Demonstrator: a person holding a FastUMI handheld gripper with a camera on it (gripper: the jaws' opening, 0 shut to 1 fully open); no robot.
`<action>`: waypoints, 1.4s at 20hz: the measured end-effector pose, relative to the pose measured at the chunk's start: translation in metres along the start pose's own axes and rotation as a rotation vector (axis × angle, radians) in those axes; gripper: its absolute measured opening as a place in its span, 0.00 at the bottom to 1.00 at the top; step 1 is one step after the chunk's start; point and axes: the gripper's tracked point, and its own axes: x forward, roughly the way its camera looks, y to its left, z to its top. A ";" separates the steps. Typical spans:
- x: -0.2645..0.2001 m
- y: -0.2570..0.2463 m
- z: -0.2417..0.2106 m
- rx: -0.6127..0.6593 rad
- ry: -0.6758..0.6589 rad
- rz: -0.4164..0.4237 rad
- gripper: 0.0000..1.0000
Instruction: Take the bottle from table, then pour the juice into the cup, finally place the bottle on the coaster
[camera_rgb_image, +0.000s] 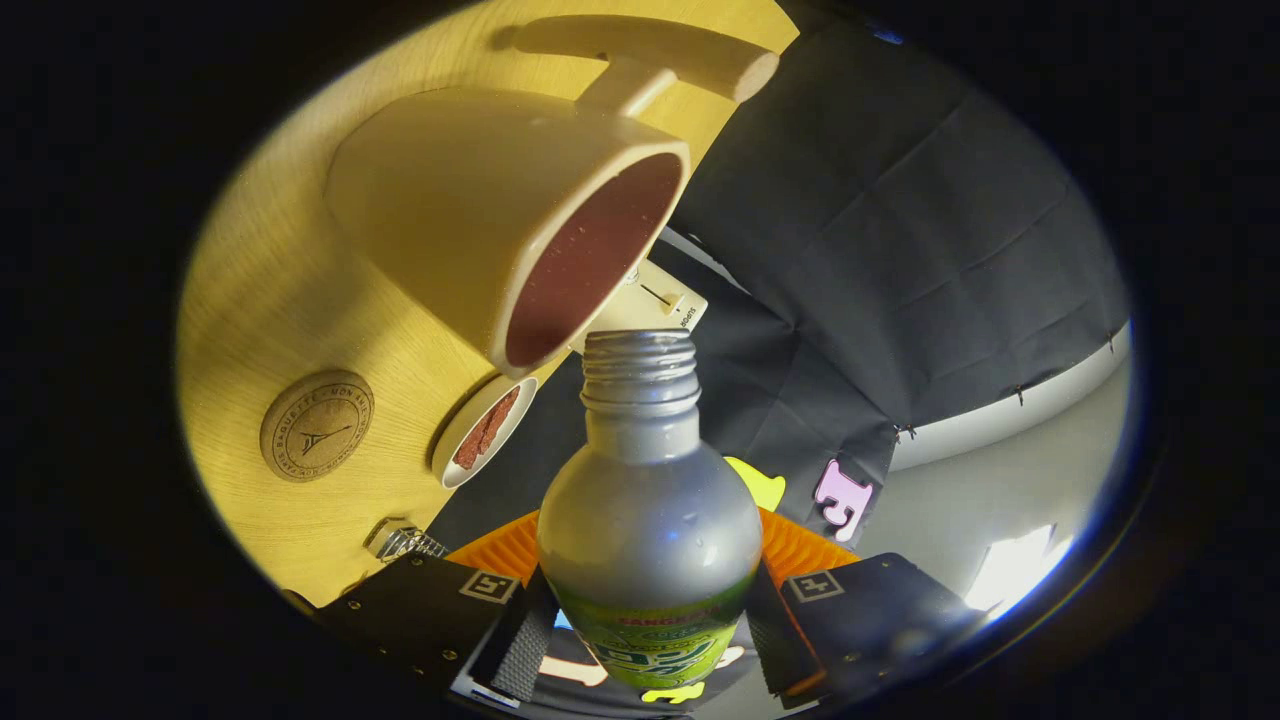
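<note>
1. The gripper (650, 610) was clenched on the bottle (648, 520), one finger pressing each side of its lower body.
2. The bottle was uncapped, its threaded neck pointing away from the fingers towards the cup (500, 215); its silvery body hid any contents, and the lettering on its green label was too cut off to make out.
3. The view was rolled hard over, so the gripper and bottle were tipped on their side relative to the table (270, 300).
4. Just beyond the bottle's mouth stood the cream cup, its inside dark reddish-brown, with a handle on its far side.
5. A small white dish (485, 430) holding something reddish sat near the cup.
6. The round cork coaster (317, 425), stamped with a tower emblem and ringed lettering, lay to the left, well apart from the bottle.
</note>
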 end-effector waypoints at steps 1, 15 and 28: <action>0.000 0.000 0.000 0.006 0.002 0.000 0.82; -0.001 0.009 0.003 0.250 0.019 0.024 0.82; -0.001 0.021 -0.010 0.759 0.090 0.096 0.82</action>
